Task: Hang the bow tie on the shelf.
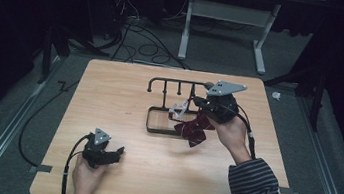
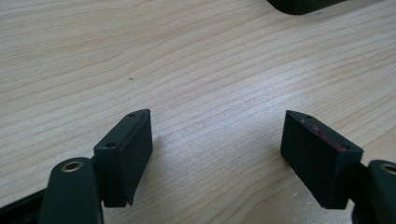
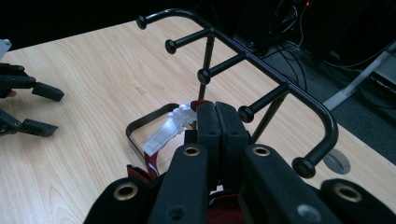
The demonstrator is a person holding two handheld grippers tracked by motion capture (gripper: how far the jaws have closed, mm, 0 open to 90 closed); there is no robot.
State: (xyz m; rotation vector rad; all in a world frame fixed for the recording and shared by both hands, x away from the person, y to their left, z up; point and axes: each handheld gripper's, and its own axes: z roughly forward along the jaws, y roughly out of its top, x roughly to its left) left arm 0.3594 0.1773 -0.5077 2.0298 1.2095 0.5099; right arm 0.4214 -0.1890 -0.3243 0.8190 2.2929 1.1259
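A dark red patterned cloth (image 1: 196, 131) with a white plastic clip (image 1: 178, 110) hangs over the base of a black peg rack (image 1: 176, 84). My right gripper (image 1: 196, 103) is shut on the cloth's top edge beside the clip, just in front of the rack's pegs. In the right gripper view the shut jaws (image 3: 217, 116) pinch a red edge, with the white clip (image 3: 166, 130) to their left and red cloth (image 3: 145, 164) below. The rack's peg bar (image 3: 261, 63) arches close above. My left gripper (image 1: 116, 152) rests open near the table's front left, holding nothing (image 2: 217, 140).
The rack's flat rectangular base frame (image 1: 155, 123) lies mid-table, and a corner of it (image 2: 303, 4) shows ahead of the left gripper. Bare wood (image 1: 110, 94) spreads left of the rack. Cables (image 1: 142, 42) and a white table leg (image 1: 186, 28) lie on the floor beyond.
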